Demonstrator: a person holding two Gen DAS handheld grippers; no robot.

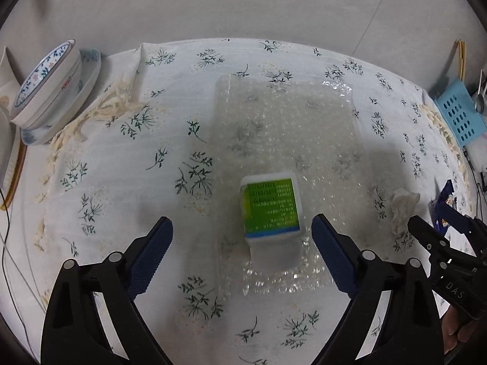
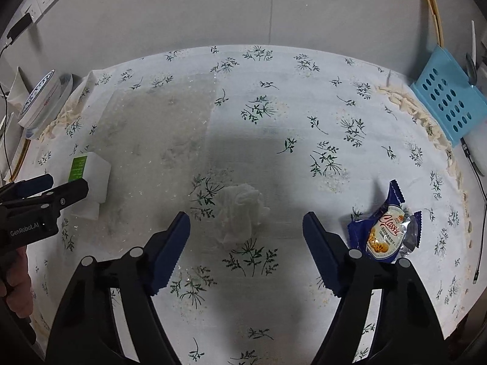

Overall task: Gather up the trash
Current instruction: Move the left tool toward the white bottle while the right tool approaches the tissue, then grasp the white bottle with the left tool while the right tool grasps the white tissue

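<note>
A small white bottle (image 1: pixel 271 210) with a green label lies on its side on a clear bubble-wrap sheet (image 1: pixel 283 121). My left gripper (image 1: pixel 242 219) is open above it, and the bottle sits between the fingertips without touching the pads. In the right wrist view a crumpled white tissue (image 2: pixel 240 210) lies just ahead of my open right gripper (image 2: pixel 246 216), with nothing pressed between its fingers. A blue snack wrapper (image 2: pixel 386 228) lies to the right of the right finger. The left gripper (image 2: pixel 67 182) shows at the left edge beside the bottle (image 2: pixel 91 176).
A floral tablecloth (image 2: pixel 274 106) with a fringed edge covers the table. Stacked bowls on a plate (image 1: pixel 48 88) stand at the far left. A blue perforated basket (image 2: pixel 447 97) sits at the far right by the wall. A cable (image 2: pixel 481 213) runs along the right edge.
</note>
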